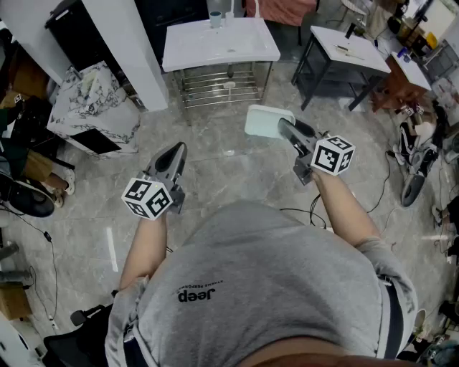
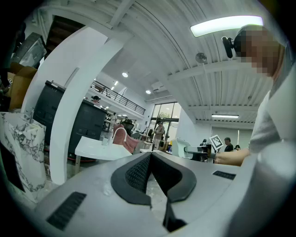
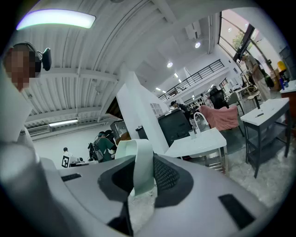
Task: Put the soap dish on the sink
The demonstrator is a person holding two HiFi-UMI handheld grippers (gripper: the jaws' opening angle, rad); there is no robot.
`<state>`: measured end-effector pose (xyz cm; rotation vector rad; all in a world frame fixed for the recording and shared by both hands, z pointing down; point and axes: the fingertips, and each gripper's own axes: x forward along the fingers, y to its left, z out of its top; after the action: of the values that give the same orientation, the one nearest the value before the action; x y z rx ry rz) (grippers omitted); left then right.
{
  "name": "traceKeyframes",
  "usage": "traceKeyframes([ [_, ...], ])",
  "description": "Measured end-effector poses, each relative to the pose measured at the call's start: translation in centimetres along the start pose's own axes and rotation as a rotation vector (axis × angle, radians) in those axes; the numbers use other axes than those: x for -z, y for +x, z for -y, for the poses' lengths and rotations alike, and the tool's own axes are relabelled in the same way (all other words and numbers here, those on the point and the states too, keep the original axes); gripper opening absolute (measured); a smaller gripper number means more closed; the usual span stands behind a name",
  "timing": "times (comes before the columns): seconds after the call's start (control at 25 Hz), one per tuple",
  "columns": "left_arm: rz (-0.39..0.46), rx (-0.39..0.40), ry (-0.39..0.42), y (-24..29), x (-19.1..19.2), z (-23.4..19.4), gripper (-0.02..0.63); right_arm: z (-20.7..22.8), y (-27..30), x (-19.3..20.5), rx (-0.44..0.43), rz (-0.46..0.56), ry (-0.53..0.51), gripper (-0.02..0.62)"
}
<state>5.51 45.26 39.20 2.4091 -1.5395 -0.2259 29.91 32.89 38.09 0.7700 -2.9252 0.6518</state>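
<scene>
The pale green soap dish (image 1: pixel 267 120) hangs over the floor in front of me, and my right gripper (image 1: pixel 285 130) is shut on its near edge. In the right gripper view the soap dish (image 3: pixel 142 167) stands on edge between the dark pads. The white sink (image 1: pixel 219 43) on its metal rack stands ahead at the top of the head view; the sink (image 3: pixel 198 141) also shows in the right gripper view with a curved tap. My left gripper (image 1: pixel 174 156) is held level at the left, shut with its pads touching and nothing between them. The left gripper (image 2: pixel 149 163) points past the sink (image 2: pixel 99 149).
A marble-patterned cabinet (image 1: pixel 93 107) and a white pillar (image 1: pixel 129 50) stand left of the sink. A dark-framed white table (image 1: pixel 351 54) is to the right. A cup (image 1: pixel 216 18) rests at the sink's back. Cables and bags lie on the floor at both sides.
</scene>
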Motion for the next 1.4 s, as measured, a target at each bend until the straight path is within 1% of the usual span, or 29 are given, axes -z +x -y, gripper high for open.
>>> traceKeyframes([
  [0.44,-0.006,0.002,0.01,1.0,0.1,1.0,0.014,0.8,-0.8,-0.5,-0.009,0.007,-0.003,0.13],
  [0.64,-0.006,-0.007,0.018,2.0,0.2,2.5,0.014,1.9,-1.9,-1.1,-0.015,0.009,-0.002,0.133],
  [0.84,-0.003,-0.025,0.027,3.6,0.3,4.4,0.014,3.2,-3.6,-2.1,-0.043,0.015,-0.013,0.133],
  [1.04,0.013,-0.035,0.024,5.7,0.8,7.1,0.014,5.3,-6.0,-2.8,-0.064,0.014,-0.018,0.133],
  [1.2,0.009,-0.033,0.016,7.6,1.6,8.9,0.014,7.2,-7.4,-3.1,-0.073,0.006,-0.017,0.133],
  [1.4,-0.001,-0.045,0.003,9.1,2.2,8.2,0.014,9.0,-7.0,-2.8,-0.076,-0.003,-0.006,0.133],
])
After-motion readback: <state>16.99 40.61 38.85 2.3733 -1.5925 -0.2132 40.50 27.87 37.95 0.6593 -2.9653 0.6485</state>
